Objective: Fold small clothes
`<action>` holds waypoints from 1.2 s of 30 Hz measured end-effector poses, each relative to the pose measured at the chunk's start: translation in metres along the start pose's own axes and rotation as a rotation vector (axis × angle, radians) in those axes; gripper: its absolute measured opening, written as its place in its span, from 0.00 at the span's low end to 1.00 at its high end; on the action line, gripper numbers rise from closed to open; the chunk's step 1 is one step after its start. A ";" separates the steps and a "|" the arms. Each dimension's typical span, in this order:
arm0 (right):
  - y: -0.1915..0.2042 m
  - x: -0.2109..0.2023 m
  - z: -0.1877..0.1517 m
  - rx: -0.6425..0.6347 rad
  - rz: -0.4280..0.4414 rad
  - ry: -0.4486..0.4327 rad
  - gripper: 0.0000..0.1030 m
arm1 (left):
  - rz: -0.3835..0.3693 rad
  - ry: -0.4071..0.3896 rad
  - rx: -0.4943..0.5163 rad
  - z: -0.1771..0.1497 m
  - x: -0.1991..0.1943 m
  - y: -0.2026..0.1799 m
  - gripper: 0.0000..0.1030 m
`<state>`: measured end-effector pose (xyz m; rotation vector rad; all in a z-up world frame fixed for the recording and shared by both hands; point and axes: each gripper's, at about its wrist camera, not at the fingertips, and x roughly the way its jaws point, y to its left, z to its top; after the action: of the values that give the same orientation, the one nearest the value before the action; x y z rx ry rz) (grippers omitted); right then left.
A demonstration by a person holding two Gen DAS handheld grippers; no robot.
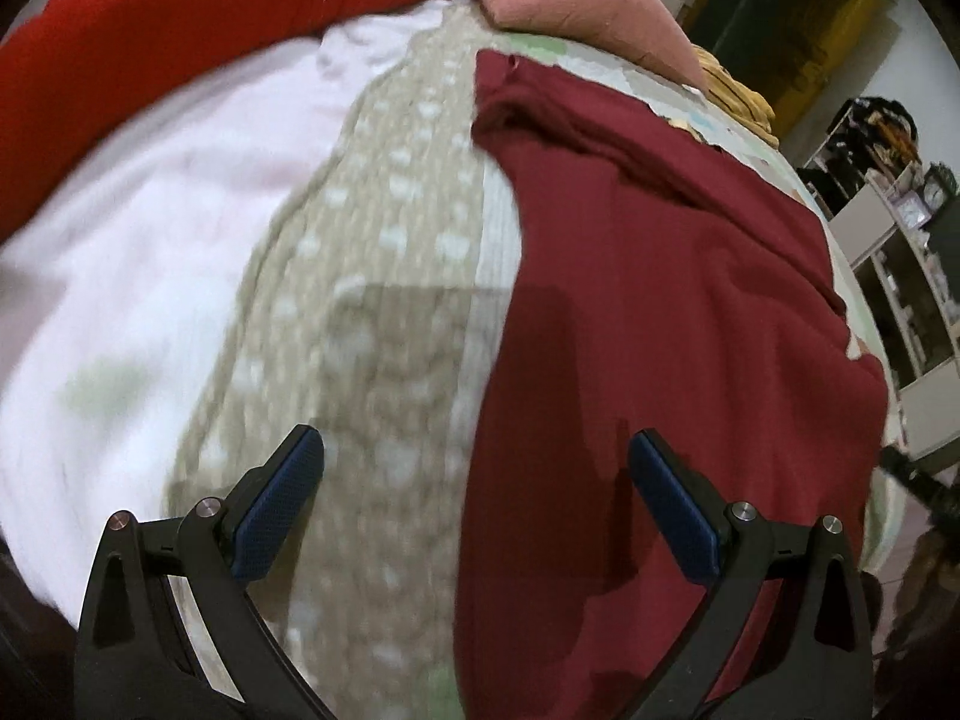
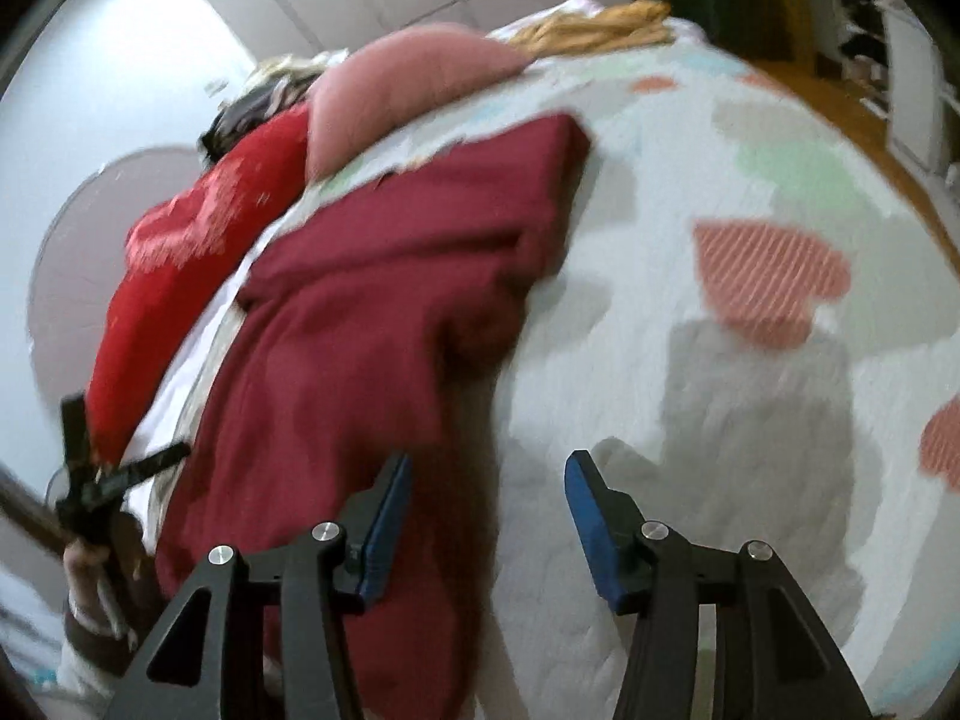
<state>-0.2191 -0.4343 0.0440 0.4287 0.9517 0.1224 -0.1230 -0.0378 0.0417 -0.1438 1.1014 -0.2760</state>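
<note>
Two claws, left claw (image 1: 477,450) and right claw (image 2: 489,471), both spread, empty, above maroon garment (image 1: 660,312) on bed (image 2: 690,180).

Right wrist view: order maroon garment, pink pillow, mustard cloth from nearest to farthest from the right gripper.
From the right gripper:
1. maroon garment, left, under the left finger.
2. pink pillow, beyond the garment, upper left.
3. mustard cloth, far end of the bed, top centre.

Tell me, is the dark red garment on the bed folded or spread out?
Mostly spread out. The dark red garment lies loosely across the bed cover, rumpled, with only its far edge doubled over.
</note>
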 end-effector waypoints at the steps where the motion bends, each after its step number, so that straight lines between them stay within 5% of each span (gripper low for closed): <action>1: 0.002 0.001 -0.004 -0.012 0.013 0.006 0.49 | 0.002 -0.003 0.002 -0.004 -0.004 0.000 0.99; 13: 0.019 -0.004 -0.059 -0.106 0.042 0.062 0.54 | 0.042 0.006 0.060 -0.049 -0.025 -0.003 0.99; 19: 0.019 -0.007 -0.077 -0.098 0.068 0.034 0.56 | 0.125 0.050 0.164 -0.064 -0.019 -0.019 0.99; 31: 0.030 0.010 -0.082 -0.074 0.236 -0.036 0.61 | 0.124 0.072 0.123 -0.066 -0.015 -0.017 0.99; 33: 0.029 0.009 -0.084 -0.068 0.249 -0.047 0.58 | 0.117 0.074 0.123 -0.066 -0.015 -0.016 0.99; 36: 0.024 0.009 -0.083 -0.050 0.275 -0.041 0.29 | 0.116 0.060 0.115 -0.067 -0.014 -0.017 0.99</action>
<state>-0.2792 -0.3843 0.0048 0.5122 0.8443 0.3848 -0.1912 -0.0480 0.0282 0.0308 1.1457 -0.2397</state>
